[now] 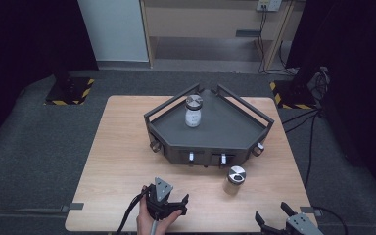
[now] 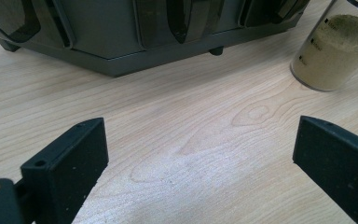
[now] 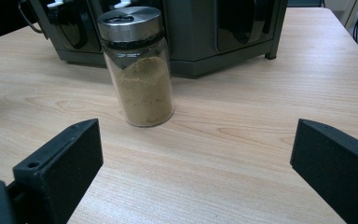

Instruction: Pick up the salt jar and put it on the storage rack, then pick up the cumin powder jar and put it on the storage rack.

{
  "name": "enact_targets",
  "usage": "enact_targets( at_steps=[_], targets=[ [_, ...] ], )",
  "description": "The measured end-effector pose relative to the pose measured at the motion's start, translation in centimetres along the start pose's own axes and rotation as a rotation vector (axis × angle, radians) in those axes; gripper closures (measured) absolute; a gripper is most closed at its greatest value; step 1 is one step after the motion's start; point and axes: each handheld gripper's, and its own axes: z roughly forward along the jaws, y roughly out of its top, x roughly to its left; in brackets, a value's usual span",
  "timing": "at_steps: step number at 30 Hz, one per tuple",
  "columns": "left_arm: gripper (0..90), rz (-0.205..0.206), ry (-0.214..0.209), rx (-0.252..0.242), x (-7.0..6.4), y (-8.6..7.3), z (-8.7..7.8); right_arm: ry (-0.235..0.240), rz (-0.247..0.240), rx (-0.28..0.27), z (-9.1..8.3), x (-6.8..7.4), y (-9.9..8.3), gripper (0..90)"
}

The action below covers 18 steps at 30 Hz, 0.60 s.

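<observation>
High view: left gripper [image 1: 168, 202] and right gripper [image 1: 275, 218], jaws wide and empty, flank brown-powder jar [image 1: 234, 180] before dark rack [image 1: 210, 131].

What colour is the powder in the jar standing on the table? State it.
Tan-brown powder in the jar, clearest in the right gripper view.

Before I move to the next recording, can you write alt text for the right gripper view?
A glass spice jar with a silver lid, partly filled with tan powder, stands upright on a light wooden table before a dark grey rack. The right gripper faces it from the foreground, open and empty, its black fingers wide apart.
</observation>
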Motion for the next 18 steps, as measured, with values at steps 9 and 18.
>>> enact_targets(
  at_steps=[9,18],
  targets=[
    [2.3,-0.009,0.005,-0.008,0.03,-0.08,-0.05,0.003,-0.006,-0.004,-0.07,0.06,-0.02,2.4],
    [2.3,-0.017,0.005,-0.010,0.50,-0.03,-0.10,0.017,-0.009,-0.004,0.28,-0.05,-0.09,2.4]
  ],
)
